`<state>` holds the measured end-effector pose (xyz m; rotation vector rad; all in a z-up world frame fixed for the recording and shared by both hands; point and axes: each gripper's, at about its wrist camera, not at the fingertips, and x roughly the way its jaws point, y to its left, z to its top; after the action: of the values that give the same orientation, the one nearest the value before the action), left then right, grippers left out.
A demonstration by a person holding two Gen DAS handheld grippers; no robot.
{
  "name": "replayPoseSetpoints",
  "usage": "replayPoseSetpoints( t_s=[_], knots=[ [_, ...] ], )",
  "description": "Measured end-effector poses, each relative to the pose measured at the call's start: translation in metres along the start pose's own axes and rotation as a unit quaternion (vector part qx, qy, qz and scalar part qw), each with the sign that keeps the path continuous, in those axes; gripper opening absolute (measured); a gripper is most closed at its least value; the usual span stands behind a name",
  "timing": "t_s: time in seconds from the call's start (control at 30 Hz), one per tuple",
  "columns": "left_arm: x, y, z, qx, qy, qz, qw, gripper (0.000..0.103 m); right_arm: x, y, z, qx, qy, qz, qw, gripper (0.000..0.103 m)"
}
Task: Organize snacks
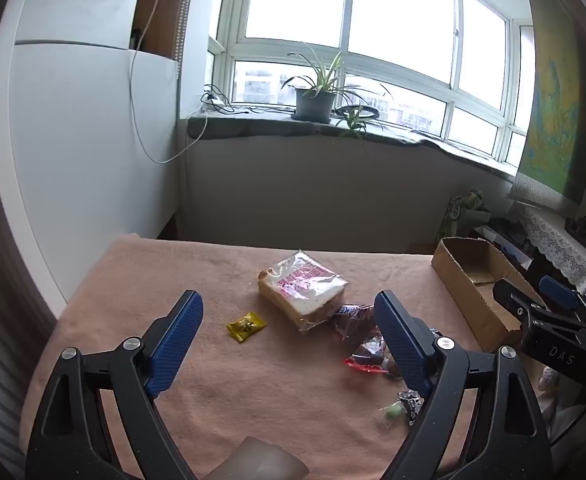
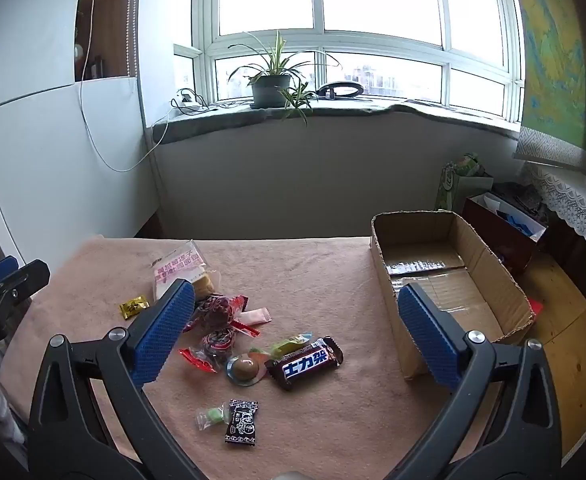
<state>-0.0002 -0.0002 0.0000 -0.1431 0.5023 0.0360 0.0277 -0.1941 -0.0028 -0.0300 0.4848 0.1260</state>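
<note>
Right gripper: the black two-finger gripper with blue ribbed pads [image 2: 293, 334] hangs above the pile with its fingers spread wide, holding nothing and touching nothing.
Left gripper: the matching black gripper with blue pads [image 1: 289, 344] is also spread wide and empty, hovering over the near half of the cloth.
Nearest snacks: a small black patterned sachet [image 2: 241, 422] lies just beside a clear wrapper with a green sweet [image 2: 212, 417].
Middle snacks: a dark brown chocolate bar with white characters [image 2: 305, 362] lies flat beside a clear-wrapped brown round sweet [image 2: 245, 367]; red-and-clear wrapped sweets [image 2: 213, 346] are bunched to their left.
Farther snacks: a small yellow foil packet [image 1: 246, 326] lies alone; a clear bag of sliced bread with pink print [image 1: 303, 294] sits behind it.
Destination: the open brown cardboard box [image 2: 493, 276] stands at the right edge of the peach cloth-covered table [image 1: 141, 272], and looks empty.
Step in hand, likely: choosing the first snack.
Doing it well: take 1 item at a time; the bar is well placed for the right gripper, pinched across its narrow width, lifted clear of neighbours, then lowered inside the box walls.
</note>
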Motion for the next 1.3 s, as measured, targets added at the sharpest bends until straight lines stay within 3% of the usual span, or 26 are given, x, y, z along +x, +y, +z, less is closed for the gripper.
replayPoseSetpoints(
  t_s=[0.5, 0.87, 1.3],
  knots=[
    [-0.005, -0.005, -0.008, 0.007, 0.009, 0.016, 0.9998, 0.088, -0.013, 0.002, -0.004, 0.013, 0.001, 0.009, 1.000, 0.103],
    [0.000, 0.012, -0.020, -0.012, 0.027, 0.010, 0.9995, 0.088, -0.008, 0.008, -0.004, 0.015, 0.006, 0.005, 1.000, 0.103],
    [-0.002, 0.020, -0.015, -0.017, 0.020, 0.011, 0.9996, 0.088, -0.006, 0.014, -0.003, 0.012, 0.004, 0.006, 1.000, 0.103]
  ],
)
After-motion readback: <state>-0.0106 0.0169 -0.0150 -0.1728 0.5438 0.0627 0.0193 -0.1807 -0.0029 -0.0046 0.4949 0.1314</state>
